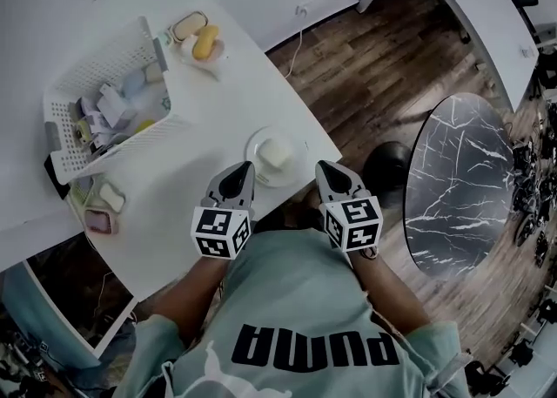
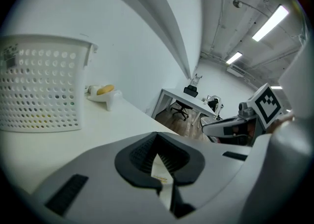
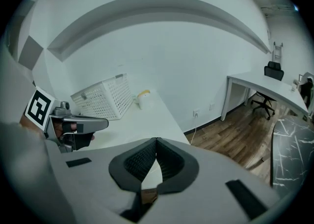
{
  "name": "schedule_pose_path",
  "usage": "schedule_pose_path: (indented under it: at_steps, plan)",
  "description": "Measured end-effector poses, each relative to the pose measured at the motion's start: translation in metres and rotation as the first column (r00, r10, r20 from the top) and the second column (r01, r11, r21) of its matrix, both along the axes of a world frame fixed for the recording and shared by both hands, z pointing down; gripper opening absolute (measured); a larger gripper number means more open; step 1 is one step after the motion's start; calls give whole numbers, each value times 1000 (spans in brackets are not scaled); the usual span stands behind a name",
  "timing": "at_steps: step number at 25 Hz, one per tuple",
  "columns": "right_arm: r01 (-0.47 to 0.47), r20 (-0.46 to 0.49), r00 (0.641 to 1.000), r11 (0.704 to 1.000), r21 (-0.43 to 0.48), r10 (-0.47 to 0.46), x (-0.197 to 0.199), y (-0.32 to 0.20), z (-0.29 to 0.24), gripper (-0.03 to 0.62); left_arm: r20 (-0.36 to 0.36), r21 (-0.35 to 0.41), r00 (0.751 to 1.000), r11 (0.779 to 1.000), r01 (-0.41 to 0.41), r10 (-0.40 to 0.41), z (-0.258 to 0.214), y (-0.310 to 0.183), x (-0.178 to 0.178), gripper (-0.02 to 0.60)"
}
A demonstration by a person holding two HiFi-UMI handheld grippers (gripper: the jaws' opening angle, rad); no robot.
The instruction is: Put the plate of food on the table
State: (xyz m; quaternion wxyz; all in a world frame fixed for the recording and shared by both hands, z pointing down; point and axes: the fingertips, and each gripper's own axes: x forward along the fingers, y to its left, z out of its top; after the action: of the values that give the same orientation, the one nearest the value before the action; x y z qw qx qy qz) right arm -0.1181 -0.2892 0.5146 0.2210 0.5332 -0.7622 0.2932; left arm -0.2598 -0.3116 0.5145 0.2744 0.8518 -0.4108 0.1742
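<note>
Low in the middle of the head view, the left gripper [image 1: 245, 171] and the right gripper [image 1: 325, 168] are held level and side by side, a little apart, both pointing toward the top of the frame. Each has its jaws pressed together with nothing between them. The left forearm [image 1: 193, 283] and the right forearm [image 1: 380, 281] are bare and slant outward toward the bottom edge.

Green black-lettered T-shirt [image 1: 300, 318], grey left hand-held gripper [image 1: 247, 168], right hand-held gripper [image 1: 322, 166]
</note>
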Motion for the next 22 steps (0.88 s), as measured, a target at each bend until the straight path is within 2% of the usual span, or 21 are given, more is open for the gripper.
schedule_pose_path:
  at_steps: [4,8,11,22]
  plan:
    - [15,50,999,997,-71,-12,-1,-5,22,8,3,-101,999,994,36,-36,24,-2,-7,6]
    - [49,100,994,990,-131,-36,-5,-5,41,8,-5,-172,998,983,67,-69,42,-3,-14,6]
    - [69,112,992,984,-163,-51,-4,-5,52,9,-13,-225,997,972,72,-77,52,-4,-14,30]
    - [34,238,970,957,-290,38,-6,-13,74,33,-29,-378,994,922,88,-107,85,-12,-17,78]
